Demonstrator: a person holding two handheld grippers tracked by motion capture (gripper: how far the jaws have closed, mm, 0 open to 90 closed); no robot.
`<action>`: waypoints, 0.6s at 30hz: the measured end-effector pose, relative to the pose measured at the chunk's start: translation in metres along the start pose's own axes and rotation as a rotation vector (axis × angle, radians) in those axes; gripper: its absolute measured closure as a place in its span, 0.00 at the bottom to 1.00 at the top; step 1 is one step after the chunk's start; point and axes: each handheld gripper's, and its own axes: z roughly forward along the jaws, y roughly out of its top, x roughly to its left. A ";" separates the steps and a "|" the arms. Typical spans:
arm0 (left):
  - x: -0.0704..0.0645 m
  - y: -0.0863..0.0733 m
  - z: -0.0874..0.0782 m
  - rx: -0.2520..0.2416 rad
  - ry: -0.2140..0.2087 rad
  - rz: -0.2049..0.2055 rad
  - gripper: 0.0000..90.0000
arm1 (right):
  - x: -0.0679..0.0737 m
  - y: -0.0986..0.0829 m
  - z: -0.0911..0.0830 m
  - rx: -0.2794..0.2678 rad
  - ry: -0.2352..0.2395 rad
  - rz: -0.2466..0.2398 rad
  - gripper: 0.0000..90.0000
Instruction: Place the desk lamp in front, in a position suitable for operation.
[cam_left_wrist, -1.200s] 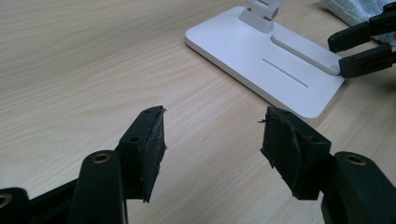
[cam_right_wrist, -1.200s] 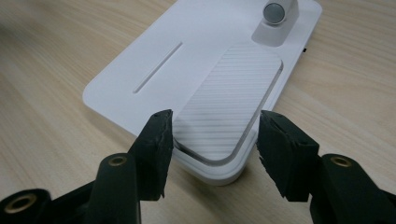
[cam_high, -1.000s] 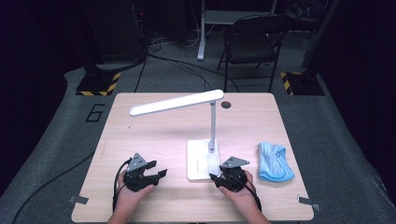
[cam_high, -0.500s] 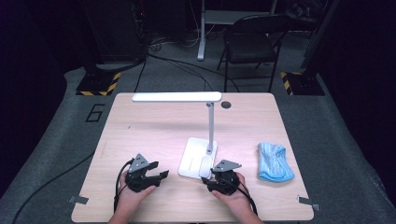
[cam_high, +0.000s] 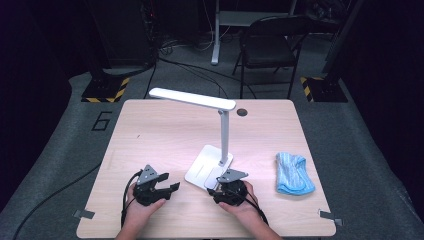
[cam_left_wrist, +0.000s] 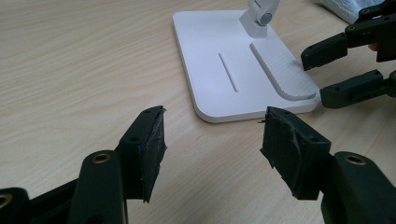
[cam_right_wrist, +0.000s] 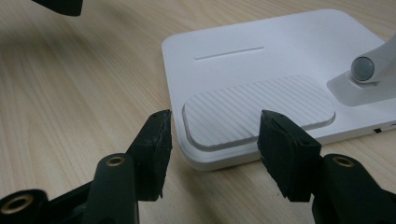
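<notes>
A white desk lamp stands mid-table, its flat base (cam_high: 202, 170) turned at an angle and its long head (cam_high: 192, 99) reaching left from the upright post (cam_high: 225, 135). My right gripper (cam_high: 215, 184) is open at the base's near right corner. In the right gripper view my right gripper (cam_right_wrist: 215, 137) has its jaws straddling the corner by the ribbed pad (cam_right_wrist: 259, 112), apart from it. My left gripper (cam_high: 171, 188) rests open on the table, left of the base. Ahead of my left gripper (cam_left_wrist: 212, 135) lies the lamp base (cam_left_wrist: 224, 46), with the right gripper (cam_left_wrist: 314, 74) beyond.
A crumpled blue cloth (cam_high: 294, 173) lies near the table's right edge. A dark round hole (cam_high: 242, 112) sits at the back of the wooden table (cam_high: 150, 140). A folding chair (cam_high: 270, 45) stands behind the table. Tape marks the front corners.
The lamp has turned on the table: its head's left tip swung toward the back and the base shifted slightly left. My right gripper moved left with it. The left gripper stayed put.
</notes>
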 end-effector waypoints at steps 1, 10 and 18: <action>0.000 0.000 0.000 0.000 0.000 0.000 0.43 | -0.001 0.001 0.001 -0.003 0.005 -0.006 0.49; 0.001 0.000 -0.001 0.003 -0.001 0.000 0.43 | -0.004 0.006 -0.002 0.003 0.000 -0.010 0.48; 0.001 0.000 -0.001 -0.002 -0.001 -0.008 0.43 | -0.025 0.021 -0.016 -0.037 -0.019 0.037 0.48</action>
